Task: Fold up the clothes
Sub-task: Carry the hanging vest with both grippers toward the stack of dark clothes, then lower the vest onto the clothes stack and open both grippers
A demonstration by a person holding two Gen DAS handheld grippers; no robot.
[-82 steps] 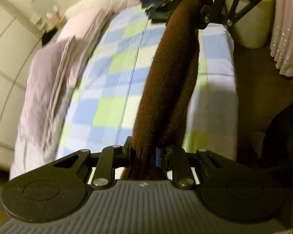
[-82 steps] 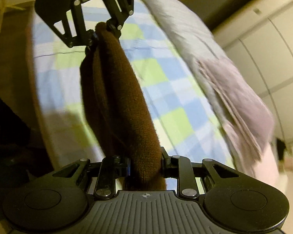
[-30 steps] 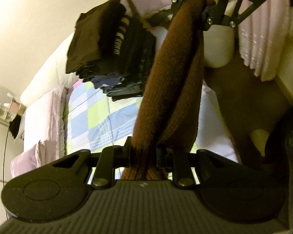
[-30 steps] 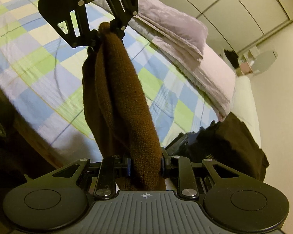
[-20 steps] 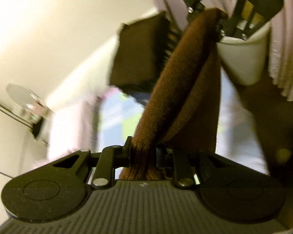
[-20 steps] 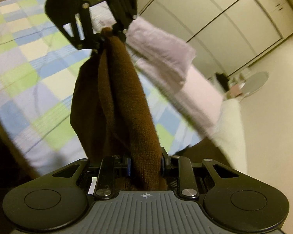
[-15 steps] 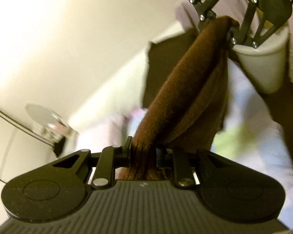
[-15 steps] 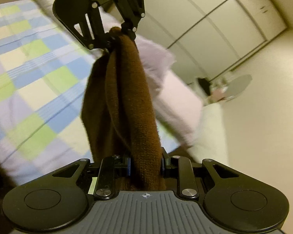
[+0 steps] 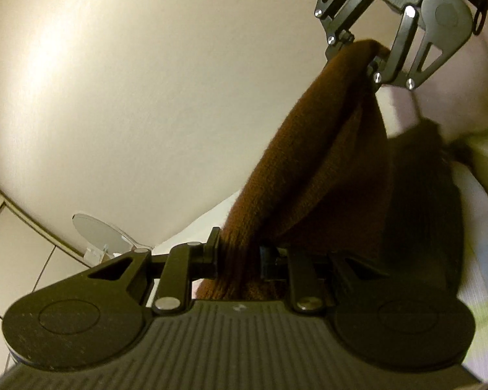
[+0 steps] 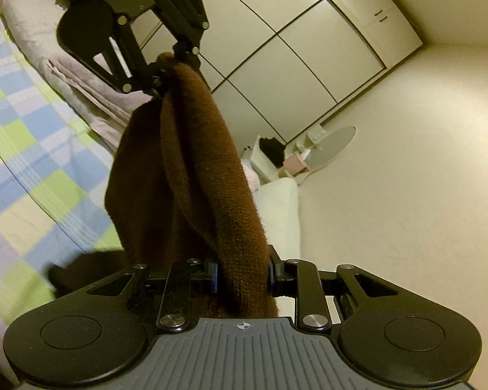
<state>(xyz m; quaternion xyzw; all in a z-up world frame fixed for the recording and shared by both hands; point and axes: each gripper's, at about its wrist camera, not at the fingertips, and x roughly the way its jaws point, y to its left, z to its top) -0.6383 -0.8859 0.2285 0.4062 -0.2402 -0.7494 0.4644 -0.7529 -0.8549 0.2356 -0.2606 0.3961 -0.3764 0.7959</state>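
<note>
Nearest the lens in the right wrist view, the right gripper (image 10: 242,274) is clenched on one end of the brown knit garment (image 10: 208,175), and the left gripper (image 9: 239,255) is likewise clamped on the other end in its own view. The garment's long axis runs straight from one set of fingers to the other as a bunched roll, the rest sagging below it. Beyond and below lies the checked bed (image 10: 26,149), so the next fold likely turns on lowering that axis flat onto it.
</note>
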